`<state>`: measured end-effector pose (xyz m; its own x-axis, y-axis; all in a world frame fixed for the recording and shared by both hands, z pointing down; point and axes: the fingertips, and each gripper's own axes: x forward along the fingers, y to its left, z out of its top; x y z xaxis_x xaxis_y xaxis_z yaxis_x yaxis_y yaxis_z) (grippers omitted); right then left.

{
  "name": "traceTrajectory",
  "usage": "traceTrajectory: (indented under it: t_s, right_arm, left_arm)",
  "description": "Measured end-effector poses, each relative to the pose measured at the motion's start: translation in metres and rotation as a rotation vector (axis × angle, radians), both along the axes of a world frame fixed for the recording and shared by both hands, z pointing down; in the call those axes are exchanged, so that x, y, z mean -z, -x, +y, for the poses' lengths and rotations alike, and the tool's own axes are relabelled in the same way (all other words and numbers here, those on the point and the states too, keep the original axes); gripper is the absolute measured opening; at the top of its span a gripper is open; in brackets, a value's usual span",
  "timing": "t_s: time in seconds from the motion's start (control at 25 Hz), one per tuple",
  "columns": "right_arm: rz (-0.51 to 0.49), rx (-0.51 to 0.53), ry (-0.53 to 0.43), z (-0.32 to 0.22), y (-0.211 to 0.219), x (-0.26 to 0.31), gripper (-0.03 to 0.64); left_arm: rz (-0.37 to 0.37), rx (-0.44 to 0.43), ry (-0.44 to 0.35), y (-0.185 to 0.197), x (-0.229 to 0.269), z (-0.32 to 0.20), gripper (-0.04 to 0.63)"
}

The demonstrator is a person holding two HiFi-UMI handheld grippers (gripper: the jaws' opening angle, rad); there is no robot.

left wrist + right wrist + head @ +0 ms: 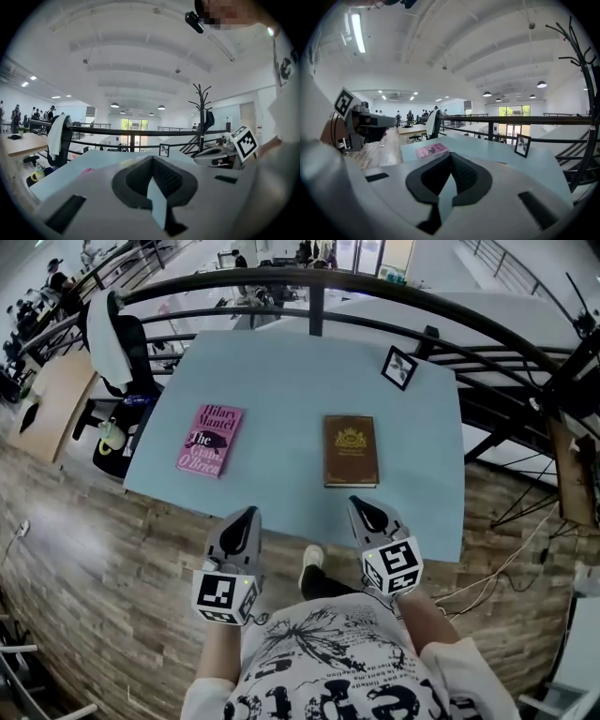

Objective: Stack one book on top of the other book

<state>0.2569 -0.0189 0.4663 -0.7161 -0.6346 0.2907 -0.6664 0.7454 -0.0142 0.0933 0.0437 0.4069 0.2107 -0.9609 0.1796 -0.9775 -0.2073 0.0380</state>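
A pink book (pixel 211 440) lies flat on the left part of the pale blue table (pixel 281 381). A brown book (pixel 351 450) with a gold crest lies to its right, near the table's middle. Both grippers hover at the table's near edge, apart from the books. My left gripper (pixel 249 514) is shut and empty, below and right of the pink book. My right gripper (pixel 356 503) is shut and empty, just in front of the brown book. In the right gripper view the pink book (pixel 431 150) shows beyond the shut jaws, and the left gripper (pixel 363 123) shows at the left. The left gripper view shows the right gripper (pixel 220 153).
A small framed picture (pixel 399 367) stands at the table's far right corner. A black railing (pixel 319 282) curves behind the table. A desk chair (pixel 120 343) with a white cloth stands left of it. Wooden floor lies under me.
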Motion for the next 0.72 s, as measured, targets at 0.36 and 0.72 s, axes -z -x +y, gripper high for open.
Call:
traceTrajectory:
  t_s: [0.36, 0.72]
  right_arm:
    - [-0.003, -0.109, 0.013, -0.113, -0.014, -0.008, -0.007]
    - [0.072, -0.201, 0.077, -0.149, -0.05, -0.04, -0.007]
  left_arm:
    - [-0.02, -0.111, 0.0, -0.005, -0.003, -0.128, 0.008]
    - [-0.012, -0.195, 0.051, -0.028, -0.031, -0.19, 0.008]
